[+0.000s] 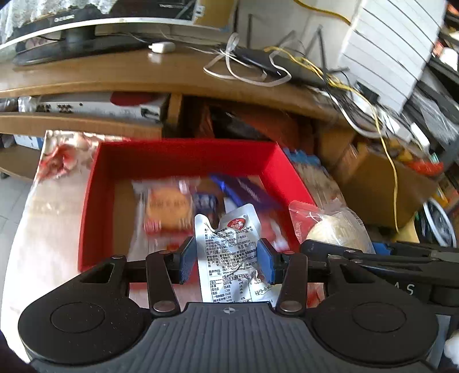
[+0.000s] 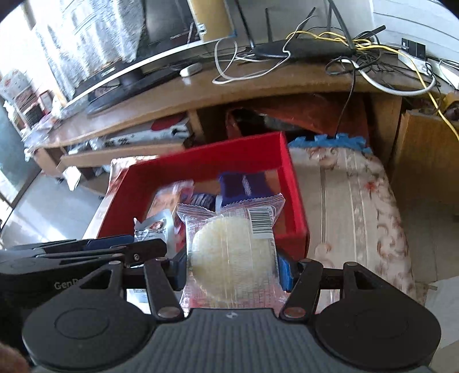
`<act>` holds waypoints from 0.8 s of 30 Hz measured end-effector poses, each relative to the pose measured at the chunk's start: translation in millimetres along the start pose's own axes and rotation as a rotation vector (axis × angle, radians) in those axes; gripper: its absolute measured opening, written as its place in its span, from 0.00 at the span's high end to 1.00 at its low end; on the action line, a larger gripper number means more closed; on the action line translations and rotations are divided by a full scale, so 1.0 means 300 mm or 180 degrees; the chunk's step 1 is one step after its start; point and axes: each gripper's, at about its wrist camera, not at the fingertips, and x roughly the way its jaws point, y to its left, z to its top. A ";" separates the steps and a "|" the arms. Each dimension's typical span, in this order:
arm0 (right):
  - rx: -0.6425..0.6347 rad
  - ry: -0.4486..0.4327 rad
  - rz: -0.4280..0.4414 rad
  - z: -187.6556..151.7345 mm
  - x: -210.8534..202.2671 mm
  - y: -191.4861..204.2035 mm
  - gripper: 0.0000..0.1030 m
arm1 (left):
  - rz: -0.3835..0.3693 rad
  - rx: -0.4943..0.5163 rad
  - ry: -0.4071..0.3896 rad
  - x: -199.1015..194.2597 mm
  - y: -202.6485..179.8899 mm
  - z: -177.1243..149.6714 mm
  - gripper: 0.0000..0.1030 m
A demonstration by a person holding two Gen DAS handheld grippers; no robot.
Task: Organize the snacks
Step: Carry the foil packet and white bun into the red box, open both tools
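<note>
At the bottom centre of the left wrist view, the left gripper [image 1: 227, 259] is clamped on a silver foil packet [image 1: 229, 252] printed with black text and a red logo, its blue pads [image 1: 186, 258] pressing both edges. In the right wrist view, the right gripper [image 2: 233, 265] is closed on a clear-wrapped pale round cake [image 2: 232, 252] (a barcode sticker sits at its upper right corner), held upright in the lower centre of the frame. Just behind both packets, mid-frame, lies the red box [image 1: 183, 155], open-topped, on a floral cloth [image 2: 358, 206]. Inside it, blurred, are an orange round biscuit pack [image 1: 167, 206] at left and a purple wrapper [image 1: 246, 190] toward the right. Beyond the box, across the upper half of the frame, runs a wooden desk [image 1: 120, 74] carrying a monitor [image 1: 86, 17] at upper left and tangled white and yellow cables [image 1: 330, 74] at upper right.
</note>
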 end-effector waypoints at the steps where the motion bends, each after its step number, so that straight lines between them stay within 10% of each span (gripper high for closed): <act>1: 0.0016 -0.0022 0.0003 0.028 0.017 -0.003 0.46 | 0.0007 -0.0031 -0.0009 0.014 0.009 0.021 0.49; 15: -0.0031 0.0090 -0.0096 0.186 0.323 0.004 0.46 | 0.0334 -0.0134 0.0102 0.232 0.101 0.129 0.48; 24: -0.0007 0.0054 -0.0219 0.184 0.312 -0.025 0.37 | 0.0369 -0.0085 -0.0035 0.168 0.096 0.123 0.26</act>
